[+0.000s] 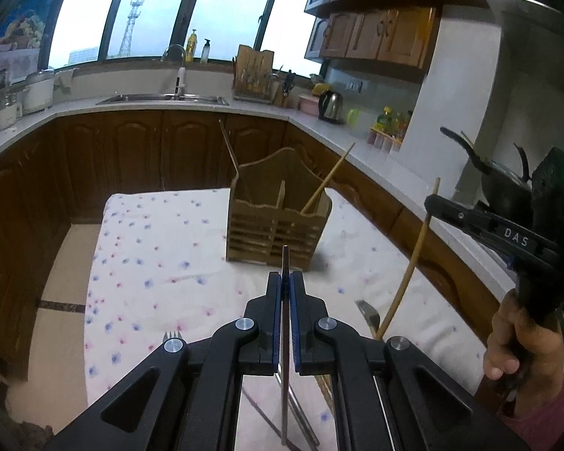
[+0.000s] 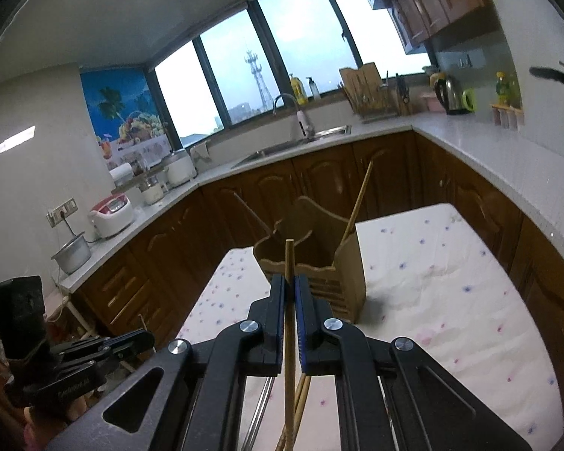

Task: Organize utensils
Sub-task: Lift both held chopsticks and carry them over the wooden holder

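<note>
Two grippers are up over the flowered tablecloth [image 1: 161,248], each clamped on one utensil.

From the left wrist camera, the left gripper [image 1: 285,282] has its blue-lined jaws squeezed nearly together on a thin metal utensil handle [image 1: 285,263]. That handle runs straight along the gripper's line, its flat end poking just past the fingertips toward the wooden utensil holder [image 1: 278,225], the rest passing back down between the jaws and out of the bottom of the view. The holder stands upright on the cloth, with one bamboo chopstick [image 1: 329,176] leaning in its right compartment, tip up and to the right, and a darker stick [image 1: 229,146] leaning to the upper left on its left side. A fork [image 1: 370,315] lies on the cloth to the right, tines away from the camera. At the right edge a hand [image 1: 515,342] holds the right gripper [image 1: 432,203], which pinches a long bamboo chopstick [image 1: 413,255], nearly upright, slanting down to the left.

From the right wrist camera, the right gripper [image 2: 290,285] is closed on that bamboo chopstick [image 2: 289,263], which lies along the gripper's axis, blunt end just past the fingertips, pointing at the holder [image 2: 319,259]. Below the jaws more sticks and metal handles lie on the cloth, too hidden to name. The left gripper [image 2: 143,338] shows at lower left, jaws unclear here
</note>
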Demonstrator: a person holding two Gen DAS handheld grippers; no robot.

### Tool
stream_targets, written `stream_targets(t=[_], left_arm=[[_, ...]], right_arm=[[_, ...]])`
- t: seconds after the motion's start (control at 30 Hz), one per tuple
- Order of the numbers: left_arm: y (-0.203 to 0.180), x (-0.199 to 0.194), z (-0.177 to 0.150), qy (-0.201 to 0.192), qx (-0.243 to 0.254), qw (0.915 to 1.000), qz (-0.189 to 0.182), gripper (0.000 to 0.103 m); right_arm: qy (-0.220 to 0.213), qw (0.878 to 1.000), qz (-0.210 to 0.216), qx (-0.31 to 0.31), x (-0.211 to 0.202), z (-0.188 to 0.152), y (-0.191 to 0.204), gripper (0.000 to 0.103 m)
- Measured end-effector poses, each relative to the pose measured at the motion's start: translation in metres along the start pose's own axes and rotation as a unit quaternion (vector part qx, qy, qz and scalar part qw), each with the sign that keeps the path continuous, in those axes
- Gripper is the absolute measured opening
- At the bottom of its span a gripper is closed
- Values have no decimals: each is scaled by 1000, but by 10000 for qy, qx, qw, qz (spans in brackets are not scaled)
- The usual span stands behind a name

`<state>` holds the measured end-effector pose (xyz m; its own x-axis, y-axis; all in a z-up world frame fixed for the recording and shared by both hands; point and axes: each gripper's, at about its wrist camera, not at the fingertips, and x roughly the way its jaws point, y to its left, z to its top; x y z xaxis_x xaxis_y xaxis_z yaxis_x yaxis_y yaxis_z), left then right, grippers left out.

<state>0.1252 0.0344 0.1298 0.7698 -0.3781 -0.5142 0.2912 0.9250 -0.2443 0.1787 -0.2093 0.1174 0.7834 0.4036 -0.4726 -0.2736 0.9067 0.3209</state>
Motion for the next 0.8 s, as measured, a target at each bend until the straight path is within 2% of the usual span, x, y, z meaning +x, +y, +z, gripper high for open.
stream_targets(t=[0.8], left_arm=[[20,1,36,-671,-283,9973,-98,2]], right_arm=[[-454,9988,-165,123,4,27,-16,5]])
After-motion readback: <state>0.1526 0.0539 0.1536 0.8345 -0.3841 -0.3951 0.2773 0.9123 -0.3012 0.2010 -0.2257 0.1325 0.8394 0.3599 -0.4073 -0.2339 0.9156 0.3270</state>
